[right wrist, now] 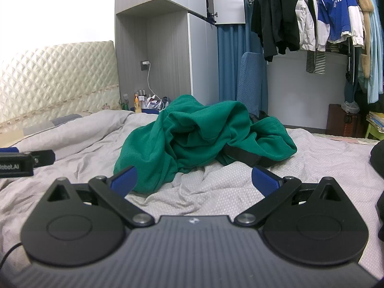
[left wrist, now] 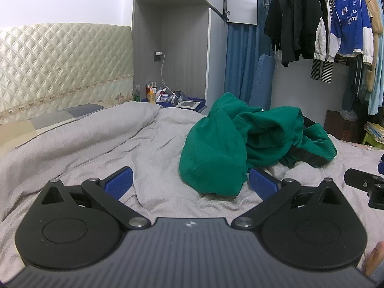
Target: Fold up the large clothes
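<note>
A green garment [left wrist: 242, 144] with black trim lies crumpled in a heap on the grey bedcover [left wrist: 96, 148]. My left gripper [left wrist: 190, 181] is open just short of the heap's near edge, blue pads spread wide with nothing between them. The green garment [right wrist: 192, 141] in the right wrist view lies ahead and slightly left of my right gripper [right wrist: 193, 180], which is also open and holds nothing. The right gripper's black body [left wrist: 367, 187] shows at the left wrist view's right edge. The left gripper's body [right wrist: 21, 163] shows at the right wrist view's left edge.
A quilted headboard [left wrist: 60, 64] stands at the left. Beside the bed a blue nightstand [left wrist: 177, 102] holds bottles, with a grey wardrobe [left wrist: 182, 36] behind. Clothes hang on a rack [left wrist: 336, 24] at the right. A dark item [right wrist: 378, 158] lies on the bed's right edge.
</note>
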Demonstrator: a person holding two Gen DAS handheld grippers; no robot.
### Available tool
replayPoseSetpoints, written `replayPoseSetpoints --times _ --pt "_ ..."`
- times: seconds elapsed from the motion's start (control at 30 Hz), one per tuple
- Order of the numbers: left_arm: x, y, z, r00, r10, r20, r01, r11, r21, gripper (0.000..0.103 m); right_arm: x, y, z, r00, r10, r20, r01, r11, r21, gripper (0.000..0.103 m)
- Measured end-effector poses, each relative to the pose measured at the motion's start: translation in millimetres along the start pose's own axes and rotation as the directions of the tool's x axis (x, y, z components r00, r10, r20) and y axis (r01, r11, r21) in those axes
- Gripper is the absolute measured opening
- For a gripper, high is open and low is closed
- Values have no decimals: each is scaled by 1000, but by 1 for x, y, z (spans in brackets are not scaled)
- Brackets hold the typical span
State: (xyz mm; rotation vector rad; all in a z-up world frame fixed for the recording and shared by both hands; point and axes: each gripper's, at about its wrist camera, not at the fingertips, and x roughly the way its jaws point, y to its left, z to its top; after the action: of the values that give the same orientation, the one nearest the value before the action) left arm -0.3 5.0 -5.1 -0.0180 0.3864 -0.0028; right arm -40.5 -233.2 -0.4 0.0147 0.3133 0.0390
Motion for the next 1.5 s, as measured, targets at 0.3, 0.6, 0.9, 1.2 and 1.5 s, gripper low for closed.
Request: replayPoseSetpoints --times 0.3,0.6,0.9,1.2,1.5 --pt "7 -1 -2 1000 -4 -15 3 1000 -11 103 2 0 -1 1000 0 -5 0 1000 -6 103" --pt "7 -1 -1 1000 0 -19 0 1000 -13 103 1 1 -1 1000 -1 -5 1 1000 -7 103" --pt "7 -2 -1 1000 -1 -20 1 1000 -12 103 2 1 -2 1000 3 -7 -3 1000 -15 103" --pt "7 -4 -2 1000 -4 -21 4 1000 -12 103 4 1 -3 1000 3 -13 -3 1000 -10 103" --pt "6 -6 -2 1000 -8 -19 8 1000 -9 103 5 2 -3 1000 4 -14 -4 1000 -10 103"
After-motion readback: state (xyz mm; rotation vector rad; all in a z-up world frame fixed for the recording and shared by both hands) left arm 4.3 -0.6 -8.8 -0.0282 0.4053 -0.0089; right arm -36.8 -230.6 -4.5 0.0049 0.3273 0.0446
